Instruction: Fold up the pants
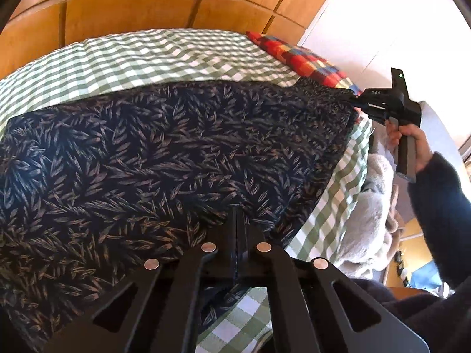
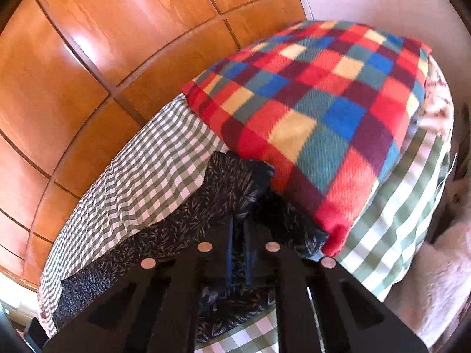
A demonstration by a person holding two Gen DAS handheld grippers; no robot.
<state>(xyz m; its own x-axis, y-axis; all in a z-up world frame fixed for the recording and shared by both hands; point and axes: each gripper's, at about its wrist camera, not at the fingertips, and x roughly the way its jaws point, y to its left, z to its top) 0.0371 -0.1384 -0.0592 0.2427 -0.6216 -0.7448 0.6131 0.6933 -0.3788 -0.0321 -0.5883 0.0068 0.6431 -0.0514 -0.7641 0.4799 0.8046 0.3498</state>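
Pants [image 1: 182, 147] lie spread flat on the bed [image 1: 123, 56], one end up against the checked pillow [image 2: 318, 97]. Left gripper [image 1: 240, 220] pinches the near hem, fingers closed on cloth; right gripper [image 2: 239, 229] clamps the pillow-side corner — both hold fabric. Looks early: maybe one fold done, more folds left.

Dark leaf-print pants [image 1: 176, 153] flat on bed

Just ahead of the right gripper [image 2: 239, 229], the plaid pillow [image 2: 323, 103] blocks passage; leftward, bare checked bedspread [image 2: 138, 176] seems open.
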